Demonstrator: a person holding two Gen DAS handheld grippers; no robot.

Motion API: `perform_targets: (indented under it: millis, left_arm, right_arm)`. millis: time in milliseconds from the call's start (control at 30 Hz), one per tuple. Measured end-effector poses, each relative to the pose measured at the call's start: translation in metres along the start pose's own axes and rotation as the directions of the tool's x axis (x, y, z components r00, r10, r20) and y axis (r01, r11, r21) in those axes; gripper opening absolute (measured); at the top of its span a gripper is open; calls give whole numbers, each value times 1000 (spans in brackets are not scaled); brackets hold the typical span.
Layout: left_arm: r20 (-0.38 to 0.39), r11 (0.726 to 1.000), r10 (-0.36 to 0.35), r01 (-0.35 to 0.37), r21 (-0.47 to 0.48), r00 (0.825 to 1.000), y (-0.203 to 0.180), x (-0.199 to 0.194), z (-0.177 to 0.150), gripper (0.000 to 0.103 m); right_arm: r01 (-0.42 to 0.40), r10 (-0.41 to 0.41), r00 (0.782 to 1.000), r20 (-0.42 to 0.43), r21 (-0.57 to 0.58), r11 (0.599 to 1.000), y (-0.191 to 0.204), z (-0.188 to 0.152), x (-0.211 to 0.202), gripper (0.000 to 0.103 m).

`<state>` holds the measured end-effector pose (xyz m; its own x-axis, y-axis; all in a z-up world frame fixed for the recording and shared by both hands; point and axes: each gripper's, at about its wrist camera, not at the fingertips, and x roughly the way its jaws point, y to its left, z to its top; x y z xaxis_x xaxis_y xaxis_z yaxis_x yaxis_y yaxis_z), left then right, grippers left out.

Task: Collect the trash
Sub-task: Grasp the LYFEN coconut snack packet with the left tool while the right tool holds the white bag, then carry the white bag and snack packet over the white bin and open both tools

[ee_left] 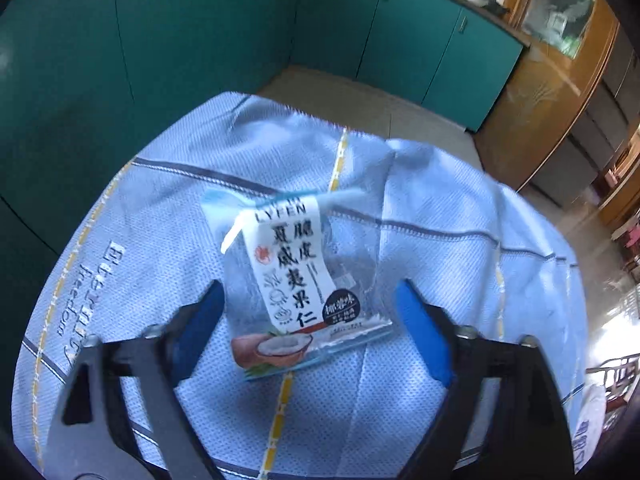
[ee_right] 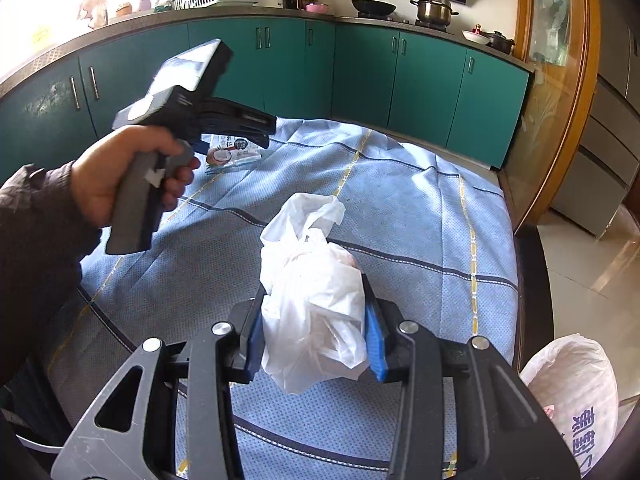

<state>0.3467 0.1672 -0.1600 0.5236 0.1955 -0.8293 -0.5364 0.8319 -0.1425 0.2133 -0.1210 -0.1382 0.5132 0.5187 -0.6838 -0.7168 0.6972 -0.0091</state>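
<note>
A clear snack wrapper (ee_left: 288, 280) with a white label and a coconut picture lies flat on the light blue tablecloth (ee_left: 440, 280). My left gripper (ee_left: 308, 292) hangs over it, open, with a blue pad on each side of the wrapper and neither touching it. In the right wrist view a hand (ee_right: 116, 176) holds that left gripper (ee_right: 264, 132) above the wrapper (ee_right: 232, 154) at the table's far left. My right gripper (ee_right: 314, 292) is shut on a crumpled white plastic bag (ee_right: 316, 288), whose top sticks up past the pads.
A stuffed white sack with blue print (ee_right: 572, 392) stands off the table's near right edge. Teal cabinets (ee_right: 360, 72) run behind the table, under a counter with pots and a dish rack. A wooden glass-door cabinet (ee_right: 560, 80) stands at the right.
</note>
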Motion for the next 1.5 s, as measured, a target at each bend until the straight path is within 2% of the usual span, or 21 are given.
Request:
perform_targets:
  millis: [100,267,300,400,633,933,1100,1133,1267,1367,1500]
  left_arm:
    - [35,999,-18,17,29,999,0,-10,-9,71]
    - [93,993,-103,98,62,990,-1,-43,-31,68]
    - [132,990,-116,103,99,984,-5,-61,-43,68]
    - [186,975,-161,127,182,969,-18,-97,-69,68]
    - [285,942,-198,101,321,938,-59,-156,-122,69]
    - [320,912,-231,90,400,919,-85,-195,-176,69]
    - [378,908,-278,113,404,883,-96,-216,-190,69]
    - [384,903,-300,130,410,874,-100,-219,-193,69]
    - [371,876,-365,179,448,854,-121,-227,-205,69]
    - [347,861,-399,216,461,849,-132,-228,-212,69]
    - [314,835,-437,250,491,843,-153,-226,-222,69]
  right_arm:
    - [12,-12,1000,-9,-4,1000,-2,-3,2,41]
    - [23,-23,1000,-4,15,1000,-9,-5,-2,41]
    - [23,-23,1000,2,18,1000,-10,-5,-4,41]
    - [35,-36,999,19,29,999,-15,-7,-11,41]
    - [73,-75,997,27,60,996,-31,-23,-27,41]
    - [96,-102,993,59,103,990,-49,-50,-58,41]
    - [117,-128,986,104,102,988,-52,-58,-78,41]
    - [126,-140,983,123,109,986,-55,-60,-85,41]
    - [165,-202,962,186,196,966,-84,-74,-118,41]
    - [188,-249,949,192,289,939,-112,-92,-136,41]
    - [258,-332,927,174,348,901,-132,-113,-152,41]
